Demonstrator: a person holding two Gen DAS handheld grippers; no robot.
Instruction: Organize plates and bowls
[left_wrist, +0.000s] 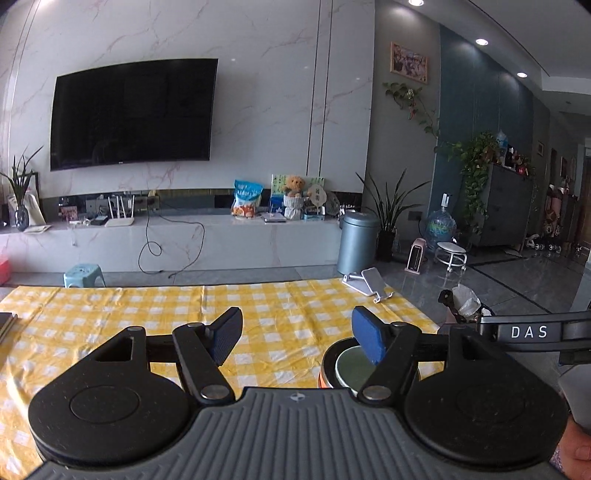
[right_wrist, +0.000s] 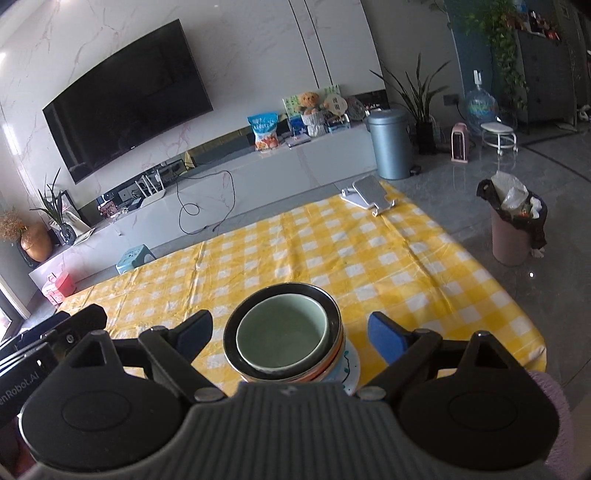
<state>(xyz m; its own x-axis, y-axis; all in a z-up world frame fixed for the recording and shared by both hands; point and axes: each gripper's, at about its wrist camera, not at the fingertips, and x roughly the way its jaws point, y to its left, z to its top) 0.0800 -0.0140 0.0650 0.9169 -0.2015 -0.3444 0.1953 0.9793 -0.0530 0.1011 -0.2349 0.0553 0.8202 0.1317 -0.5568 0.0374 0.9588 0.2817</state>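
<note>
One table is spread with a yellow checked cloth (right_wrist: 406, 258), and on its near edge stands a single stack of dishes (right_wrist: 288, 343). At the bottom of the stack I see one white plate (right_wrist: 352, 373) with a painted rim, above it bowls nested one inside another; I cannot count them all, since only their rims show. The outermost one I can make out is a dark-rimmed bowl (right_wrist: 229, 332), and one pale green bowl (right_wrist: 282, 332) sits inside it, with nothing in it. At the far right corner of the cloth lies one phone on a white stand (right_wrist: 371, 194). Off the table to the right, on the floor, stands one pink bin (right_wrist: 511, 236) lined with a black bag and filled with crumpled rubbish. My right gripper (right_wrist: 290, 332) hangs above the stack with its fingers spread wide to either side, gripping nothing. My left gripper (left_wrist: 297, 339) is also released, its fingers apart over bare cloth to the left of the stack, with the right fingertip (left_wrist: 369, 339) showing in front of the green bowl.
</note>
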